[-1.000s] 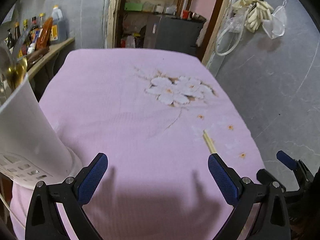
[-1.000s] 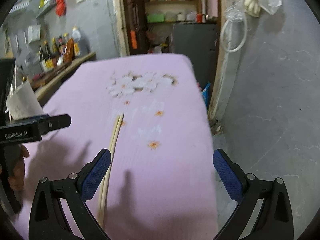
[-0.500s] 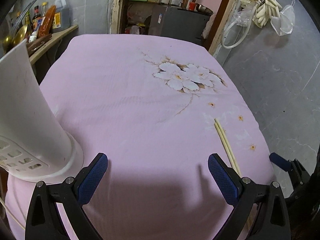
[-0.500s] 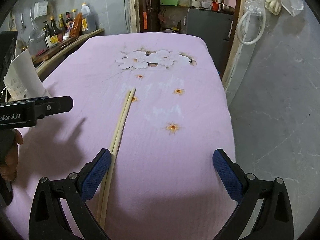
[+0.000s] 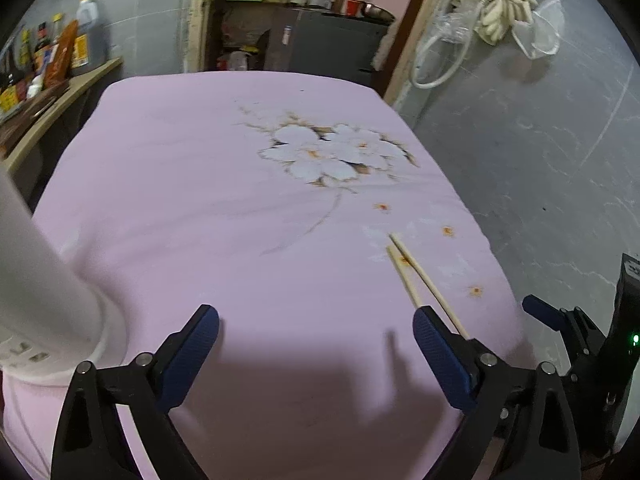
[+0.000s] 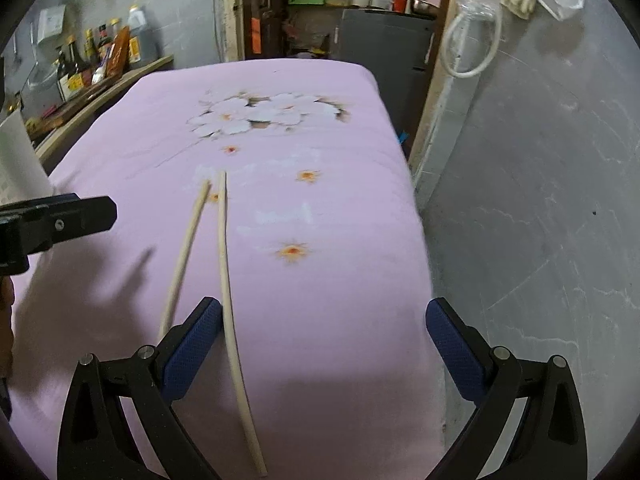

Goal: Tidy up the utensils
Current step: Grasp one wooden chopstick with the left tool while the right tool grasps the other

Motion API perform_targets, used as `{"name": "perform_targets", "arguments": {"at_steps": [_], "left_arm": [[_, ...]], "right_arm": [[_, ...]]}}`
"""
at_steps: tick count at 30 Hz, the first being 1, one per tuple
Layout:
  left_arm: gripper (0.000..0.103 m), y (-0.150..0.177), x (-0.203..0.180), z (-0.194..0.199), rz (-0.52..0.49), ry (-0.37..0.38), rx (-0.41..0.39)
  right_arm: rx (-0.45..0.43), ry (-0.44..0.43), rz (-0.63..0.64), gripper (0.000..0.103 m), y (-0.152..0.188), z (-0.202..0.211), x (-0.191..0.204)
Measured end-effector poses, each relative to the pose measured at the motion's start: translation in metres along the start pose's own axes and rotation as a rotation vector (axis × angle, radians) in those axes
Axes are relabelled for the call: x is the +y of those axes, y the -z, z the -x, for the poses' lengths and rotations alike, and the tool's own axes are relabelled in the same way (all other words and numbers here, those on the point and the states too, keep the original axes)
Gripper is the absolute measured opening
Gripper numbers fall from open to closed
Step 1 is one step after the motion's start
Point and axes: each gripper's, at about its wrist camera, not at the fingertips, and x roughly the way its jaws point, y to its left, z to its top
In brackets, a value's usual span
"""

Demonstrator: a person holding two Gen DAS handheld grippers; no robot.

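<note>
Two pale wooden chopsticks [image 6: 224, 260] lie on the pink flowered cloth [image 6: 340, 208], splayed apart at their far ends. My right gripper [image 6: 324, 320] hangs open over their near part. One stick runs just inside its left finger [image 6: 192, 344]; the other passes outside that finger. In the left wrist view the chopsticks [image 5: 416, 276] lie just beyond the right finger [image 5: 440, 356] of my left gripper [image 5: 318, 344]. Its jaws are closing, still wide, with only cloth between them. A white slotted utensil holder [image 5: 40, 300] stands at its left.
The cloth-covered table [image 5: 200, 200] drops off to a grey floor [image 5: 540, 160] on the right. A shelf with bottles [image 5: 48, 60] runs along the left wall. A grey cabinet [image 5: 332, 40] stands behind the table. Each gripper shows in the other's view.
The two chopsticks, which lay side by side, now spread apart at their far ends. One has come inside the right gripper's jaws. The holder has slid towards the left view's edge.
</note>
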Motion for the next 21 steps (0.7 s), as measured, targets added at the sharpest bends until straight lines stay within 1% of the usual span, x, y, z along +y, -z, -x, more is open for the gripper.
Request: {"name": "perform_targets", "arguments": {"at_steps": [2, 4, 7, 9, 11, 12, 14, 15, 17, 18, 19, 21], "left_arm": [[0.09, -0.002, -0.004, -0.003, -0.013, 0.015, 0.011], [0.088, -0.004, -0.009, -0.007, -0.017, 0.033, 0.022], [0.08, -0.007, -0.015, -0.013, -0.018, 0.061, 0.041], [0.078, -0.009, -0.02, -0.017, -0.019, 0.075, 0.053], [0.07, -0.011, -0.025, -0.021, -0.021, 0.089, 0.062], [0.068, -0.012, -0.028, -0.024, -0.023, 0.096, 0.071], [0.058, -0.014, -0.033, -0.03, -0.026, 0.103, 0.087], [0.056, -0.014, -0.035, -0.031, -0.027, 0.107, 0.087], [0.044, -0.016, -0.038, -0.034, -0.024, 0.119, 0.092], [0.041, -0.018, -0.039, -0.036, -0.017, 0.13, 0.1], [0.036, -0.018, -0.04, -0.038, -0.01, 0.14, 0.107], [0.032, -0.019, -0.044, -0.042, 0.003, 0.162, 0.124]], "right_arm": [[-0.008, -0.001, -0.01, 0.1, 0.0, 0.0, -0.006], [-0.012, 0.003, -0.023, 0.1, 0.0, 0.0, -0.012], [-0.008, -0.007, -0.041, 0.099, 0.001, -0.003, -0.021], [-0.01, -0.011, -0.048, 0.098, 0.002, -0.004, -0.024], [-0.013, -0.026, -0.048, 0.094, 0.002, -0.006, -0.027], [-0.016, -0.037, -0.046, 0.093, 0.002, -0.006, -0.028], [-0.022, -0.057, -0.045, 0.09, -0.001, -0.008, -0.031], [-0.025, -0.07, -0.046, 0.088, -0.002, -0.009, -0.033], [-0.025, -0.097, -0.048, 0.087, -0.006, -0.013, -0.037], [-0.024, -0.106, -0.048, 0.086, -0.007, -0.014, -0.039], [-0.023, -0.118, -0.046, 0.085, -0.009, -0.017, -0.04], [-0.022, -0.141, -0.044, 0.082, -0.013, -0.02, -0.043]]}}
